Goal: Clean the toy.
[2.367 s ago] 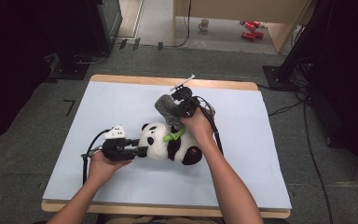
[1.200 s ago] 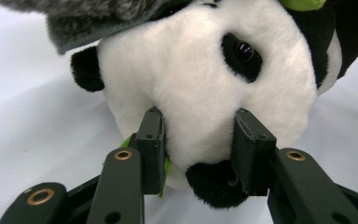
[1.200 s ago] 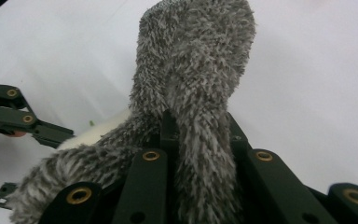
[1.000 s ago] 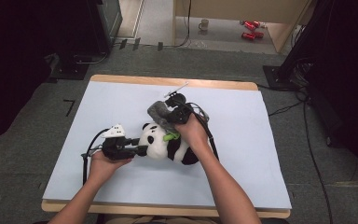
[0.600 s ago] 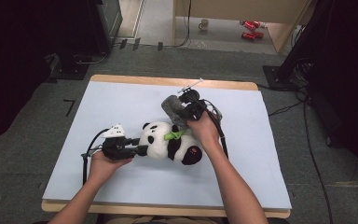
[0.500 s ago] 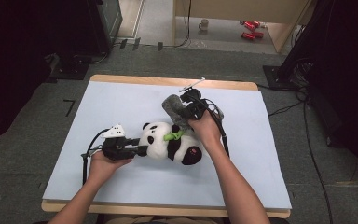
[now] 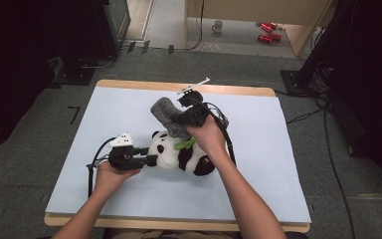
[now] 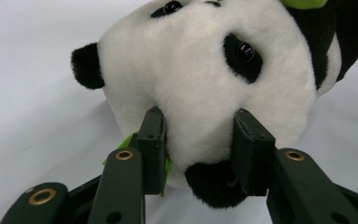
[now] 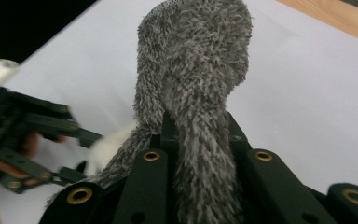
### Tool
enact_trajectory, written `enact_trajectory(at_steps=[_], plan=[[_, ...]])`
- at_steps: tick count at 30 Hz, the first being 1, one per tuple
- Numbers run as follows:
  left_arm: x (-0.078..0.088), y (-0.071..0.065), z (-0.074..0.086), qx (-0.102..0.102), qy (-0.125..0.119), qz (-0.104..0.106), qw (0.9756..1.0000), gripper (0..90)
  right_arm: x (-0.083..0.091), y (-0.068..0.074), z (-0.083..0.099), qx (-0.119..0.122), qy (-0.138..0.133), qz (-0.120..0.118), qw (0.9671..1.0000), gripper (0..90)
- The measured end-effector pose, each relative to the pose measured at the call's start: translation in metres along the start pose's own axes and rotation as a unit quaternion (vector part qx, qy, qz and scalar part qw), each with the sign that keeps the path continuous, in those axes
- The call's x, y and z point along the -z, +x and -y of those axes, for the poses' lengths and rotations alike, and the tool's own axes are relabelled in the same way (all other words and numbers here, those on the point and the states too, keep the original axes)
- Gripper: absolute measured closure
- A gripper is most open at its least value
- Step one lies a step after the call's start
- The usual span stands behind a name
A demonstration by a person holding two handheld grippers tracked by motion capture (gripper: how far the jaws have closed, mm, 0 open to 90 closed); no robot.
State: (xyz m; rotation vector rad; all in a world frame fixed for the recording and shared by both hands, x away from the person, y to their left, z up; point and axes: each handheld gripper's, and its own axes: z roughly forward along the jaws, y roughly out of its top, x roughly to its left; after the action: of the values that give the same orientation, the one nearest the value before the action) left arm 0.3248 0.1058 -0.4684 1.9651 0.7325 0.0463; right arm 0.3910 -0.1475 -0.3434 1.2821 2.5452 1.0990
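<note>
Grey fuzzy cloth [image 7: 168, 115] higher than before

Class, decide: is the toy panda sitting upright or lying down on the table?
Lying down: the toy panda stretches flat along the table, its head sideways between the left gripper jaws.

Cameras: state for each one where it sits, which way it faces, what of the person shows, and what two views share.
High view: above the person's side, facing forward and down on the table; both forearms, left gripper and right gripper show.
Left gripper view: rides the left gripper, looking along its jaws clamped on the plush panda.
Right gripper view: rides the right gripper, jaws shut on the grey fuzzy cloth.
Shared: high and left gripper views both show the panda's head.
</note>
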Motion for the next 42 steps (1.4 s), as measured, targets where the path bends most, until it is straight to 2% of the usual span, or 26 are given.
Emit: enact_trajectory(at_steps=[2,3,4,6,8,10,11,13,14,15,18,22,23,24,26,27,28,29,30,31,32,33,36,38,42], plan=[[0.001,0.001,-0.002,0.006,-0.005,-0.002,1.0,62.2,-0.001,0.009,-0.003,0.007,-0.003,-0.01,0.9999,77.5],[0.001,0.003,-0.003,0.016,-0.009,-0.002,0.9998,62.2,-0.001,0.009,-0.003,0.007,-0.003,-0.01,0.9999,77.5],[0.001,0.004,-0.004,0.032,-0.014,-0.002,0.9994,64.1,-0.004,0.018,-0.004,0.011,0.001,-0.018,0.9998,77.4],[0.001,0.005,-0.005,0.035,-0.015,-0.003,0.9993,65.3,-0.006,0.019,-0.003,0.013,0.002,-0.019,0.9997,77.3],[0.0,0.005,-0.008,0.037,-0.012,-0.004,0.9992,65.8,-0.013,0.023,0.001,0.004,0.007,-0.032,0.9994,77.3],[0.001,0.005,-0.011,0.037,-0.01,-0.007,0.9992,66.7,-0.02,0.024,0.006,0.001,0.017,-0.035,0.9993,77.3],[0.0,0.005,-0.011,0.036,-0.004,-0.012,0.9993,67.2,-0.029,0.024,0.014,0.0,0.03,-0.029,0.9991,77.3],[0.0,0.006,-0.01,0.036,-0.005,-0.011,0.9993,67.5,-0.031,0.018,0.021,-0.016,0.016,-0.04,0.9989,77.3],[0.0,0.006,-0.01,0.036,-0.005,-0.011,0.9993,67.5,-0.031,0.018,0.021,-0.016,0.016,-0.04,0.9989,77.3],[-0.001,0.005,-0.01,0.033,-0.005,-0.013,0.9994,67.6,-0.031,0.014,0.025,-0.01,0.01,-0.032,0.9994,77.1],[-0.001,0.005,-0.01,0.032,-0.006,-0.011,0.9994,67.7,-0.029,0.011,0.027,-0.005,0.01,-0.028,0.9995,77.0],[-0.001,0.007,-0.01,0.037,-0.001,-0.008,0.9993,67.8,-0.027,0.005,0.029,-0.005,0.009,-0.014,0.9998,77.0],[-0.001,0.007,-0.01,0.037,-0.001,-0.008,0.9993,67.8,-0.024,-0.001,0.03,-0.009,0.008,0.0,0.9999,77.1],[-0.001,0.007,-0.009,0.032,0.001,-0.006,0.9995,67.8,-0.023,-0.005,0.032,-0.017,0.009,-0.003,0.9998,77.1],[-0.001,0.008,-0.009,0.029,0.001,-0.005,0.9996,67.8,-0.022,-0.015,0.037,-0.04,0.007,-0.028,0.9988,77.1],[-0.001,0.008,-0.009,0.029,0.001,-0.005,0.9996,67.8,-0.022,-0.015,0.037,-0.04,0.007,-0.028,0.9988,77.1],[-0.001,0.008,-0.009,0.033,0.0,-0.004,0.9994,67.8,-0.02,-0.018,0.038,-0.038,0.012,-0.011,0.9992,77.1],[-0.001,0.009,-0.009,0.036,-0.002,-0.002,0.9994,67.8,-0.018,-0.025,0.042,-0.02,0.03,0.033,0.9988,77.2],[-0.001,0.009,-0.009,0.036,-0.002,-0.002,0.9994,67.8,-0.018,-0.025,0.042,-0.02,0.03,0.033,0.9988,77.2],[-0.001,0.008,-0.01,0.039,-0.007,0.0,0.9992,67.9,-0.016,-0.037,0.047,-0.05,0.027,0.015,0.9983,77.3],[-0.001,0.008,-0.01,0.039,-0.007,0.0,0.9992,67.8,-0.016,-0.037,0.047,-0.05,0.027,0.015,0.9983,77.3],[-0.001,0.009,-0.011,0.045,-0.011,0.001,0.9989,67.9,-0.014,-0.043,0.048,-0.061,0.023,0.014,0.9978,77.4],[0.0,0.009,-0.012,0.047,-0.008,0.0,0.9989,68.3,-0.012,-0.042,0.043,-0.06,0.022,0.02,0.9977,77.5],[0.0,0.009,-0.013,0.051,-0.007,-0.001,0.9987,68.7,-0.008,-0.04,0.039,-0.065,0.009,0.007,0.9978,77.8],[0.0,0.009,-0.016,0.051,-0.007,-0.004,0.9987,69.8,0.0,-0.033,0.032,-0.057,-0.004,0.005,0.9983,77.8]])
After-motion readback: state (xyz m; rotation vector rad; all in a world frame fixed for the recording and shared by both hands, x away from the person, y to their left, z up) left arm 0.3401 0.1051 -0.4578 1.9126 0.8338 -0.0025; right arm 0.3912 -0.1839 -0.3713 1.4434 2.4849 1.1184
